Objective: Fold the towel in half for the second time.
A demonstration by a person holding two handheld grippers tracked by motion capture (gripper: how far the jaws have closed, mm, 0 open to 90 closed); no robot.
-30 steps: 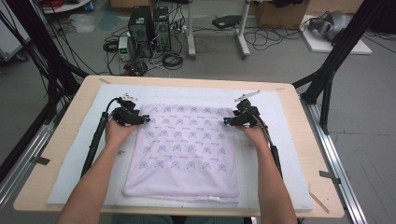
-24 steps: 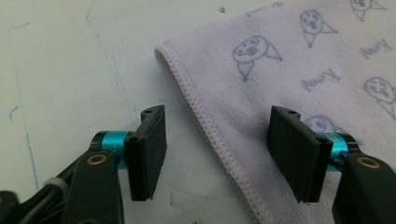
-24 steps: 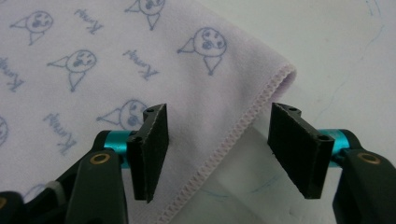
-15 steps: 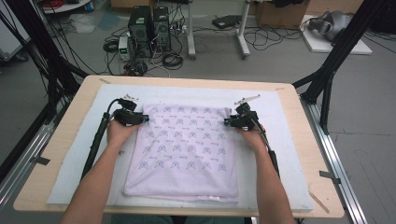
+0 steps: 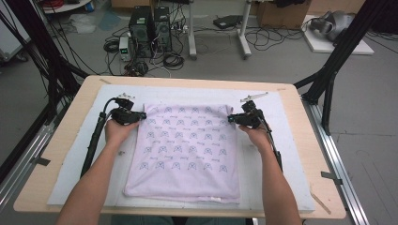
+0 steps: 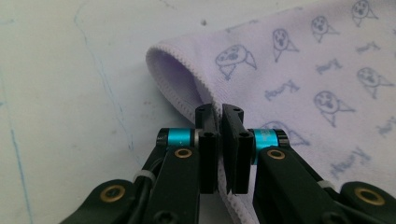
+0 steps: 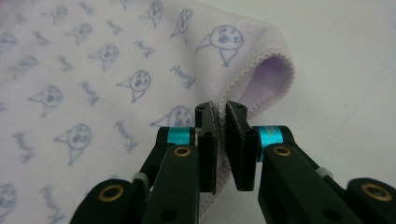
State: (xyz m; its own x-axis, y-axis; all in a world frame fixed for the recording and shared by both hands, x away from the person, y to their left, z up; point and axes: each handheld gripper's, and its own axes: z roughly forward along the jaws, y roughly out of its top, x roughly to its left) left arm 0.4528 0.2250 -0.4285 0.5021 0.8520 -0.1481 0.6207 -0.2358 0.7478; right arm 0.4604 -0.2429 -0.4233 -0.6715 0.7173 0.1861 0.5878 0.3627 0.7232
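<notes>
Both pairs of jaws have just been closing, and each now pinches cloth. In the left gripper view the left gripper has its black pads pressed together on the stitched hem of the pale lilac towel printed with small grey cartoon faces, just below a corner that curls up into a small loop. The right gripper does the same on the opposite edge, hem clamped between its pads beside a similar raised loop.

From the high view, the left gripper and right gripper sit at the towel's two far corners, while the towel lies flat on the white mat covering the wooden table. How many layers each grip has caught is hard to tell. With both corners secured, a lift or fold towards the near edge looks ready to begin.
</notes>
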